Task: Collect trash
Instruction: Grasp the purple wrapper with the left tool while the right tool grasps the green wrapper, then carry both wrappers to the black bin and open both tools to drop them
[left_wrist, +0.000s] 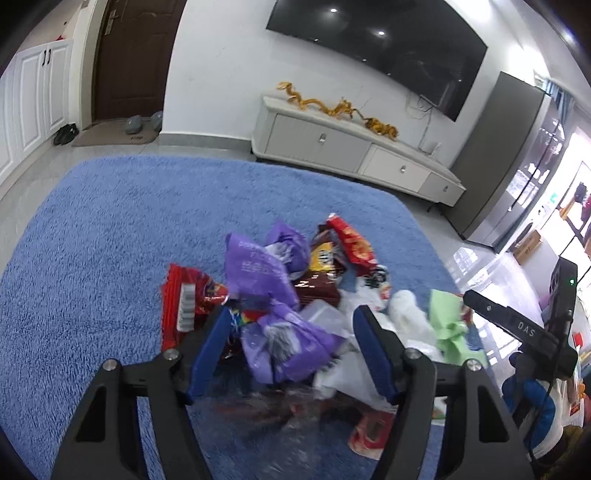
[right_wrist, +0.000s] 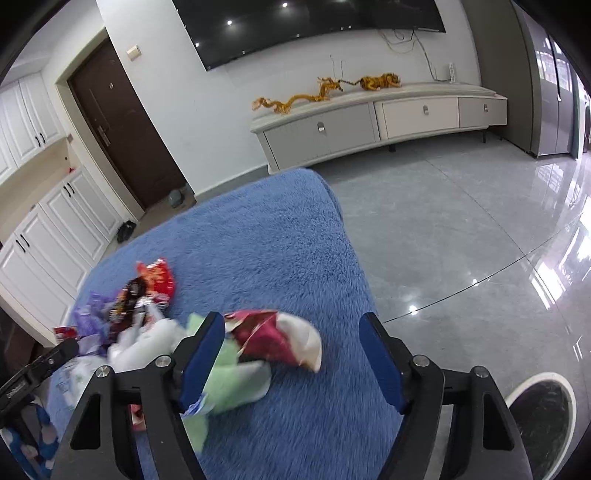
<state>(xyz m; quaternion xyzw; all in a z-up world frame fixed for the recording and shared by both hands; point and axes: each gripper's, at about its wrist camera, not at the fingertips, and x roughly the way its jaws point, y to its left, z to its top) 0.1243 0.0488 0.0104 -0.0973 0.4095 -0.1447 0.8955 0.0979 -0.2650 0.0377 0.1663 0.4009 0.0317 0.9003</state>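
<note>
Your left gripper (left_wrist: 291, 325) sits at lower centre of the left wrist view, blue fingers (left_wrist: 210, 350) spread wide on either side of a crumpled purple bag (left_wrist: 284, 343); neither pad presses it; the trash pile (left_wrist: 325, 280) spreads across the middle of the blue rug (left_wrist: 110, 229), with a red wrapper (left_wrist: 183, 299) at its left edge and green paper (left_wrist: 448, 317) at its right. Your right gripper (right_wrist: 291, 347) is likewise parted in the right wrist view; a red-and-white packet (right_wrist: 277, 339) lies between its fingers, possibly touching the left one, though blur obscures this; the TV cabinet (right_wrist: 369, 118) stands at upper right.
</note>
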